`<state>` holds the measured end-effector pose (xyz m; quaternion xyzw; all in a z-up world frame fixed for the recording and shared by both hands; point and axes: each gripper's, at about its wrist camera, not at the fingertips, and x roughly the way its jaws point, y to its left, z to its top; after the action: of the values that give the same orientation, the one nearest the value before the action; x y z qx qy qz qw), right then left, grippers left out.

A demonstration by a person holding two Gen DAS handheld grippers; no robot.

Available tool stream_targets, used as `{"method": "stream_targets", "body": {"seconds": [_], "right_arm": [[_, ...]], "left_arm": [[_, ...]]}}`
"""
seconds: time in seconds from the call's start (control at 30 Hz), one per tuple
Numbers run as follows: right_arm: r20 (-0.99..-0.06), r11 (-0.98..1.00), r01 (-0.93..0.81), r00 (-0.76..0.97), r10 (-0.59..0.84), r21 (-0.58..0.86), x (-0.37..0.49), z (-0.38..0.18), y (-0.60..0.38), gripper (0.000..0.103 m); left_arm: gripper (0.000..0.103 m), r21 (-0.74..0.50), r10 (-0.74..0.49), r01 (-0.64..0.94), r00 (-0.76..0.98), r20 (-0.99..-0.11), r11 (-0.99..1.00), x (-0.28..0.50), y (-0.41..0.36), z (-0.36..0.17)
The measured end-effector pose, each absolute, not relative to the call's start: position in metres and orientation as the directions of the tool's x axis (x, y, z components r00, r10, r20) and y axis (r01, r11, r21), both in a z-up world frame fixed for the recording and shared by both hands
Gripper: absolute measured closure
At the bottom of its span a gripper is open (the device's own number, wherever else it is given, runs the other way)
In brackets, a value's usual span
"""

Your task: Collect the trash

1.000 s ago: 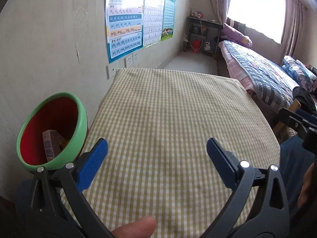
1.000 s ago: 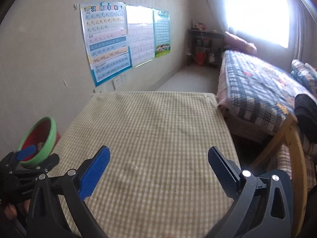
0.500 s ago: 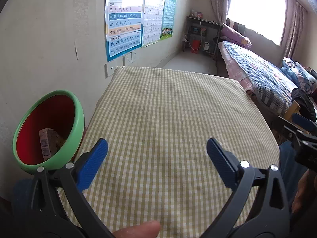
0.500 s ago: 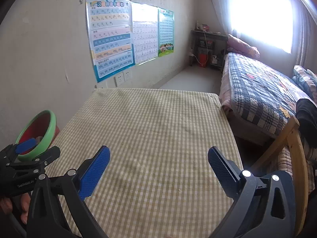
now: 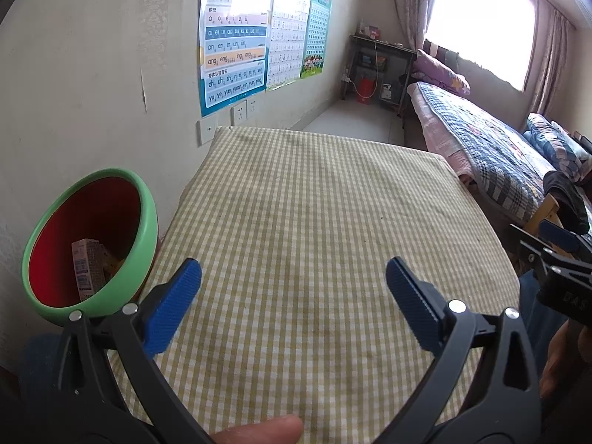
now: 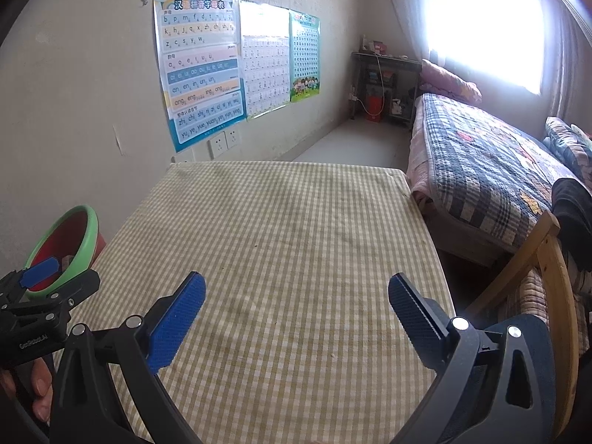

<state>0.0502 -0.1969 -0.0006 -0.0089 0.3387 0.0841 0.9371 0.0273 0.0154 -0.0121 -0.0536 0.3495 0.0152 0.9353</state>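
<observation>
A red bin with a green rim [image 5: 142, 222] stands off the table's left edge against the wall, also seen as the bin [image 6: 87, 236] in the right wrist view. Inside it lies a small white carton [image 5: 87, 266] with other bits. My left gripper [image 5: 294, 298] is open over the near part of the checked tablecloth [image 5: 314, 203], nothing between its blue pads. My right gripper [image 6: 296, 305] is open too, over the same cloth [image 6: 288, 229], holding nothing. Each gripper shows at the edge of the other's view.
A bed with a plaid quilt [image 6: 481, 162] runs along the right. A wooden chair back [image 6: 551, 259] stands by the table's right edge. Posters [image 5: 233, 37] and sockets are on the left wall. A dark shelf with a red container [image 5: 366, 88] is at the far end.
Both grippers have drawn back and lifted slightly, so more of the wall and posters shows. Both stay open and hold nothing.
</observation>
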Motion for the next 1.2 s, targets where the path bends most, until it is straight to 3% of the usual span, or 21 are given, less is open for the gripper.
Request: {"method": "stream_targets", "body": {"seconds": [1.2], "right_arm": [[-0.652,0.986,-0.164,0.745,0.140,0.024,0.0499,-0.0062,-0.1927,0.007]], "left_arm": [[0.005,-0.081,-0.017,-0.048,0.755,-0.656,0.996,0.0275,0.0115,-0.0123]]}}
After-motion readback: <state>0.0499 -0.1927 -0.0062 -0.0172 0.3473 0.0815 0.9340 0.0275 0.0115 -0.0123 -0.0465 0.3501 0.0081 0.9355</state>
